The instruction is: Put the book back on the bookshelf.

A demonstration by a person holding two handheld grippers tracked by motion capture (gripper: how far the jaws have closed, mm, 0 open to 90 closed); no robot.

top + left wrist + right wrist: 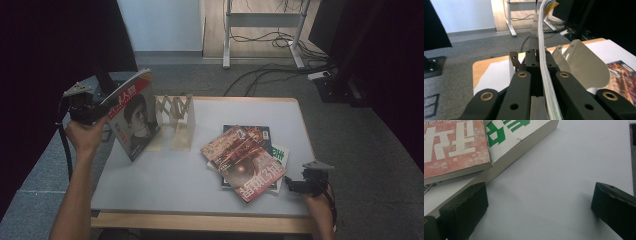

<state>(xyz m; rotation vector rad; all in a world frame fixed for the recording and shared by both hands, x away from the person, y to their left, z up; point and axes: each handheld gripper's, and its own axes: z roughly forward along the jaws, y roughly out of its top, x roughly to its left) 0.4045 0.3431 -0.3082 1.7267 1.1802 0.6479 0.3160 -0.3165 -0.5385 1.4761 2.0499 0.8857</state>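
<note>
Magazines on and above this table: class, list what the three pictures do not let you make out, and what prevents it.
- Lifted magazine, left gripper view: cover unseen; only its page edges face the camera.
- Lower books in the stack, high view: covers hidden under the red magazine.
- Green-lettered book, right gripper view: title cut off by the top edge.
- Rack, high view: left part hidden behind the lifted magazine.

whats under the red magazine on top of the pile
Under the red magazine lie a dark-covered magazine and a white book with green lettering, both sticking out at its edges. Their covers are mostly hidden, so any further items in the pile cannot be told.
</note>
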